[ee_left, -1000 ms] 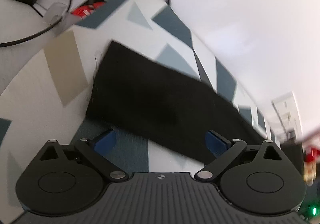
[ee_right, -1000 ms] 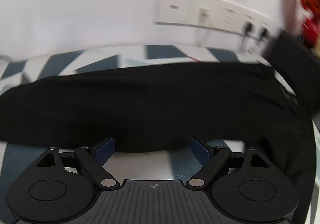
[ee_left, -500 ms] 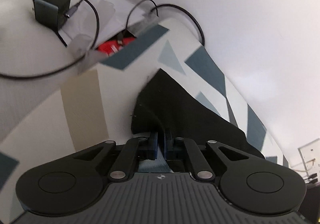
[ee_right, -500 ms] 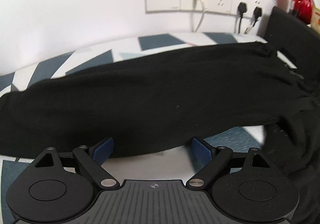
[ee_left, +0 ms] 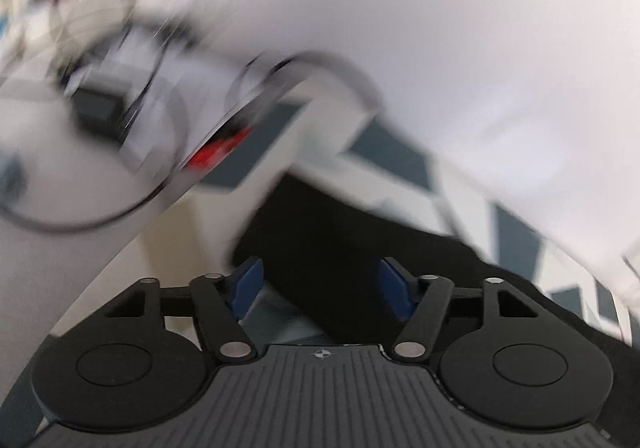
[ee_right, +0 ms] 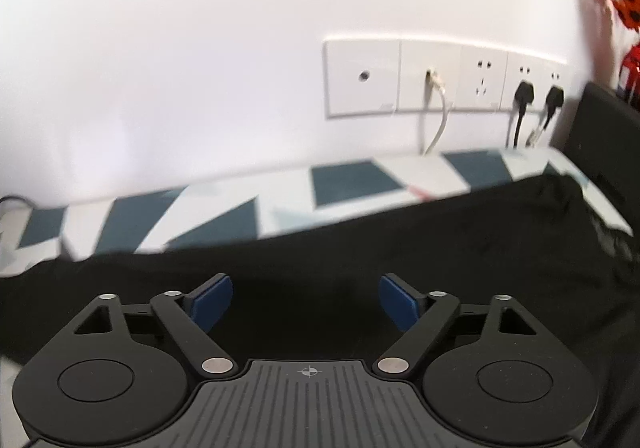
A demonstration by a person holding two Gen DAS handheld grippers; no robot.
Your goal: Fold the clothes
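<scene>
The black garment (ee_right: pixel 360 248) lay flat ahead of both grippers. The left gripper (ee_left: pixel 320 288) was opening and the right gripper (ee_right: pixel 306 298) closing, neither holding anything. Soft and limp, the cloth looked best pinched at an edge.

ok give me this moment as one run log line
task: fold clothes | left gripper: opening, empty, over black garment end | right gripper: closing, empty, above garment | surface: patterned cloth
</scene>
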